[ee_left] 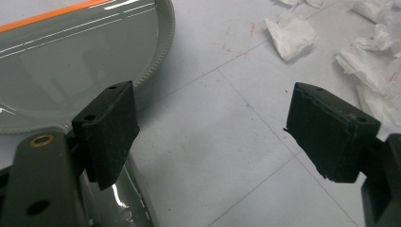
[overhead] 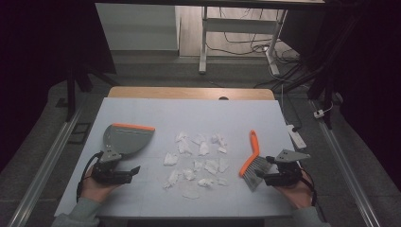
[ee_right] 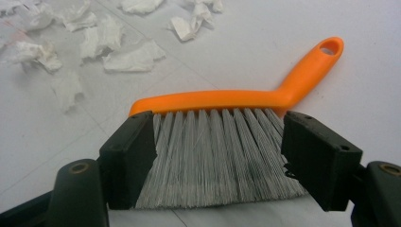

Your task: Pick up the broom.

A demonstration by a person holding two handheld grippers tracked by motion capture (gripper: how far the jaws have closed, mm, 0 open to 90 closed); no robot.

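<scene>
Nothing is swept yet: the paper scraps (overhead: 196, 163) lie scattered mid-bench. The left tongs (overhead: 135, 170) gape empty at 6 o'clock of the dustpan (overhead: 125, 138). The right tongs (ee_right: 217, 156) stand released around the bristles of the brush (overhead: 250, 156), whose handle points toward 12 o'clock.

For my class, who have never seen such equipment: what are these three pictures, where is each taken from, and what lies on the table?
A person holds a hand-held two-jaw gripper in each hand. The high view looks down on the white table: left gripper, right gripper. The other two pictures come from cameras riding on each gripper. On the table lie a grey dustpan, torn paper scraps and an orange-handled brush. Both grippers are open and hold nothing; the right one's jaws stand either side of the brush bristles.
</scene>
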